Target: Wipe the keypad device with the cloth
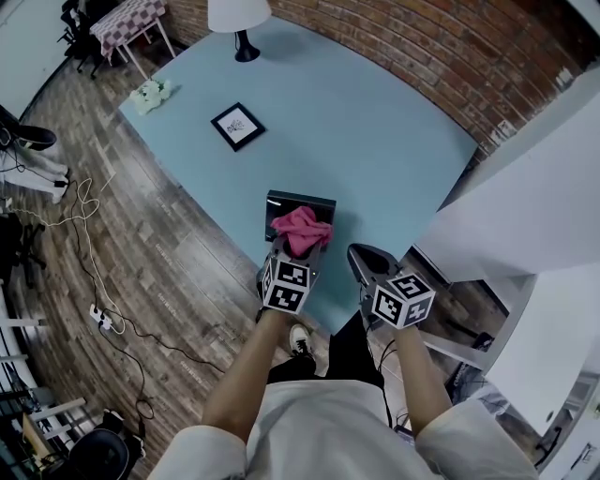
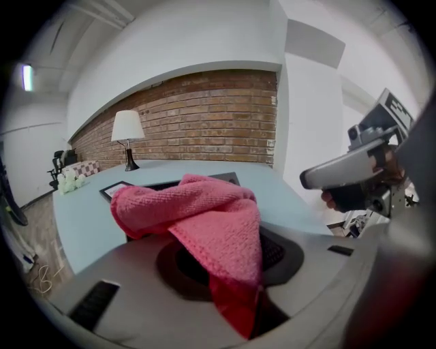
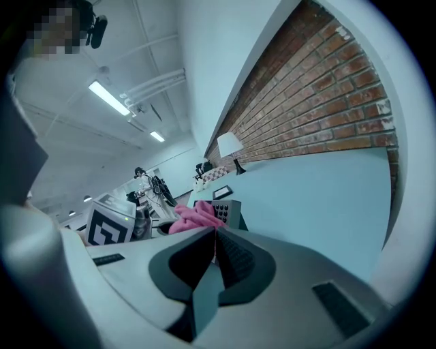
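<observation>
A dark keypad device [image 1: 302,203] stands near the front edge of the light blue table [image 1: 375,141]. Its keys show in the right gripper view [image 3: 223,210]. My left gripper [image 1: 298,249] is shut on a pink cloth [image 1: 301,229], which drapes over the device's near side. From the left gripper's own camera the cloth [image 2: 204,218] hangs out of the closed jaws and hides most of the device [image 2: 225,178]. My right gripper [image 1: 368,265] hovers just right of the left one at the table's edge, shut, with nothing between its jaws [image 3: 214,253].
A framed picture [image 1: 237,126] lies flat mid-table. A lamp [image 1: 240,19] stands at the far end and a small flower bunch [image 1: 150,95] at the far left corner. A brick wall [image 1: 450,56] runs along the right. Cables [image 1: 84,244] trail over the wooden floor.
</observation>
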Available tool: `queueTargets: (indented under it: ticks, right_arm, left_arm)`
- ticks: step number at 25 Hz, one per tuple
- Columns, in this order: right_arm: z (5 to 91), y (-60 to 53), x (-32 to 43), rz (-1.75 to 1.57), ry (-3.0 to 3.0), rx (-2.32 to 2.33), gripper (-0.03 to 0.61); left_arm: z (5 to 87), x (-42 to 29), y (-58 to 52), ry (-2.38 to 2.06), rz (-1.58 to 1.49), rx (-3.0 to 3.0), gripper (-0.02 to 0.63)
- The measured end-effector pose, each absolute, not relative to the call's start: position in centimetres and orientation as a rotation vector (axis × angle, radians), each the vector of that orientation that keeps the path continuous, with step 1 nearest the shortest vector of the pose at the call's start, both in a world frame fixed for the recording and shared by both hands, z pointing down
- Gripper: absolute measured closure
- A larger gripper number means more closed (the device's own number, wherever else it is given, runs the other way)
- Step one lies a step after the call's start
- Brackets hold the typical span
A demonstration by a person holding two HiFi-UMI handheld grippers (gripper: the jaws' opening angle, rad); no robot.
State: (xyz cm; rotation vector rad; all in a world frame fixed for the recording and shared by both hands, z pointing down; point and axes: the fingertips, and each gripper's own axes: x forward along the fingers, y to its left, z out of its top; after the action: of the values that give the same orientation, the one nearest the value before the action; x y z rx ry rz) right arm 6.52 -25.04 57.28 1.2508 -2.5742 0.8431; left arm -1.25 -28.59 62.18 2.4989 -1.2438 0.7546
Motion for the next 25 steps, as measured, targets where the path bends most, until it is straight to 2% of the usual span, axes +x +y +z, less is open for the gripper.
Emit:
queueTargets:
  ticks: [15, 19, 25]
  right_arm:
    - [56.4, -24.9, 7.3, 0.835, -2.594, 1.318, 0.558]
    - [56.0, -24.9, 7.7, 0.836, -2.597, 1.335, 0.558]
    - [55.5, -24.8, 8.2, 0.830, -2.597, 1.360, 0.558]
  left_arm:
    - [66.9, -1.3, -24.9, -1.151, 0.871, 2.418, 0.462]
    - [64.9, -1.1, -25.1, -1.161, 0.803, 2.456, 0.471]
    - [57.7, -0.1, -28.5, -1.260, 0.626, 2.592, 0.471]
